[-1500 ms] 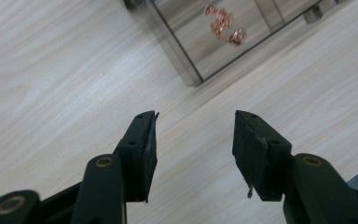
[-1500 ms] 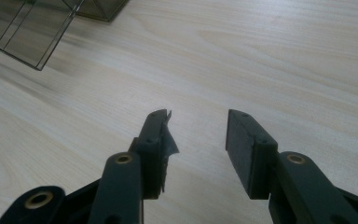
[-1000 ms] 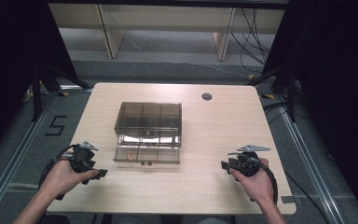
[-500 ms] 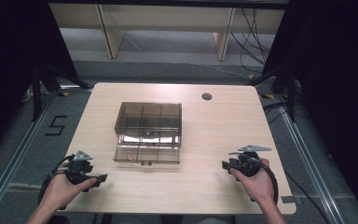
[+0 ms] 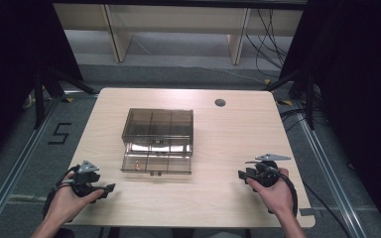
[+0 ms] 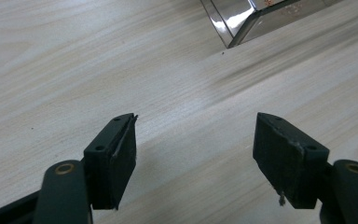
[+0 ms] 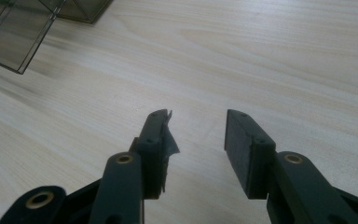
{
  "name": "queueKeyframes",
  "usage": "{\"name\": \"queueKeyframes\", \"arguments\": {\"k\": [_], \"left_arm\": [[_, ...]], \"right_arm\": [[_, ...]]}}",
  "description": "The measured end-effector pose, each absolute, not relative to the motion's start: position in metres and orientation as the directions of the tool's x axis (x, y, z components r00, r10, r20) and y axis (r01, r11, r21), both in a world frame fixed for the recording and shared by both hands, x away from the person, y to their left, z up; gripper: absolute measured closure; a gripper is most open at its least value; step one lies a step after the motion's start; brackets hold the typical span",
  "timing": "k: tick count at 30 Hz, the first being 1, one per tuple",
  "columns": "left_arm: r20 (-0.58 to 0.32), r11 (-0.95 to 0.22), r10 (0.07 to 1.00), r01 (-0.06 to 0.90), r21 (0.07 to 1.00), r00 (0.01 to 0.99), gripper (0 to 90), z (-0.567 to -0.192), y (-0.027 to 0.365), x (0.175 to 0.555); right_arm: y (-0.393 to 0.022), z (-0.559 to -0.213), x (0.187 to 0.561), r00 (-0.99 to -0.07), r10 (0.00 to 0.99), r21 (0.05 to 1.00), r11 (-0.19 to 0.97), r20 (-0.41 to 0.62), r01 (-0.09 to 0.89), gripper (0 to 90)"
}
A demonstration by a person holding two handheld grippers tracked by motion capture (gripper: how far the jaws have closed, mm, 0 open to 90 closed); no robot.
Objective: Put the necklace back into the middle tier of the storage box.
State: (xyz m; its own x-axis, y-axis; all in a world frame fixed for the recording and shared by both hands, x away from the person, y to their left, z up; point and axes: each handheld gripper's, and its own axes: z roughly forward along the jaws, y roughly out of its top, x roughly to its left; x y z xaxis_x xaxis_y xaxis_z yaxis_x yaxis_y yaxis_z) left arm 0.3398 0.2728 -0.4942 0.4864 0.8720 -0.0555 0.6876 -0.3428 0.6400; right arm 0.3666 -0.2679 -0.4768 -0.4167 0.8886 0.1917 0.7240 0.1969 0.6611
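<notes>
High view showed you with both hands low at the near edge of the desk point(image 5: 218, 193), the left hand-held gripper point(image 5: 110, 188) at the near-left corner and the right hand-held gripper point(image 5: 240, 174) toward the near-right, each well apart from the smoky clear compartment box point(image 5: 158, 140) that sat mid-desk with its lid thrown back and a small orange item point(image 5: 137, 167) in a front cell. Your left jaws had just been opening and stood wide with only bare wood between them; your right jaws were also apart, narrower, and empty. To my eye you were at rest between steps, nothing yet grasped. Your next move likely called for reaching forward to the box, approaching its front edge squarely.
</notes>
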Motion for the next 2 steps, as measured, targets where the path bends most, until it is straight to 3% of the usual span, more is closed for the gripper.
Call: {"name": "queueKeyframes", "arguments": {"k": [2], "left_arm": [[-0.047,-0.356,0.869,0.689,0.631,0.492,30.0,-0.4935,0.2739,0.3410]], "right_arm": [[-0.2687,-0.4773,0.3665,-0.408,0.889,0.656,0.185,0.205,0.732,60.4]]}}
